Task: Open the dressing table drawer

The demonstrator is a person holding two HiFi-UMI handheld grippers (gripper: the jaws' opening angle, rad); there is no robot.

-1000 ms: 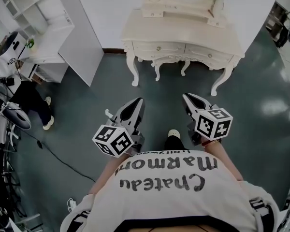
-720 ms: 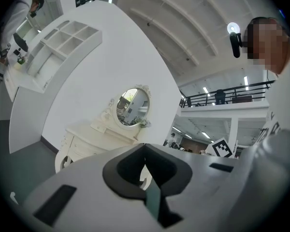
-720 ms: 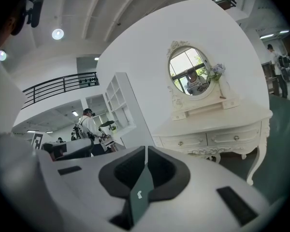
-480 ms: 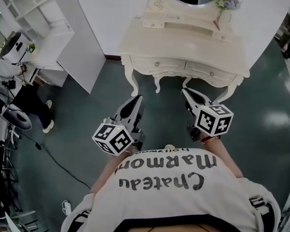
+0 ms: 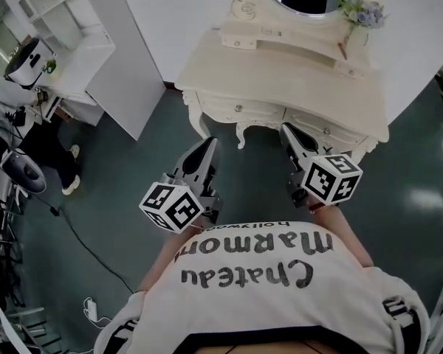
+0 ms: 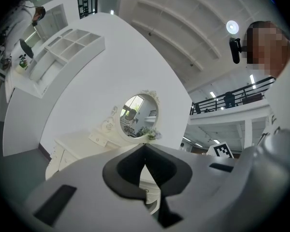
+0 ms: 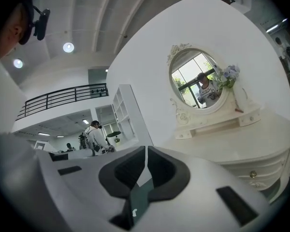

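Dark green floor [image 5: 125, 175] separates the person [image 5: 266, 293] from the cream dressing table [image 5: 280, 57]. Left tool [image 5: 209, 146] and right tool [image 5: 286, 130] hover near its front, both clenched on nothing. Likely trouble: jaws slipping off a small knob [image 5: 325, 131], or a skewed pull wedging either of the 2 drawers [image 5: 232, 110]. These sit side by side under its top, long axes across the front, faces toward the person.

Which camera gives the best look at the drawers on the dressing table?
The head view: both drawers show shut, side by side, knobs visible. The right gripper view catches one knobbed drawer front at its lower right edge; in the left gripper view the jaws cover most of them.
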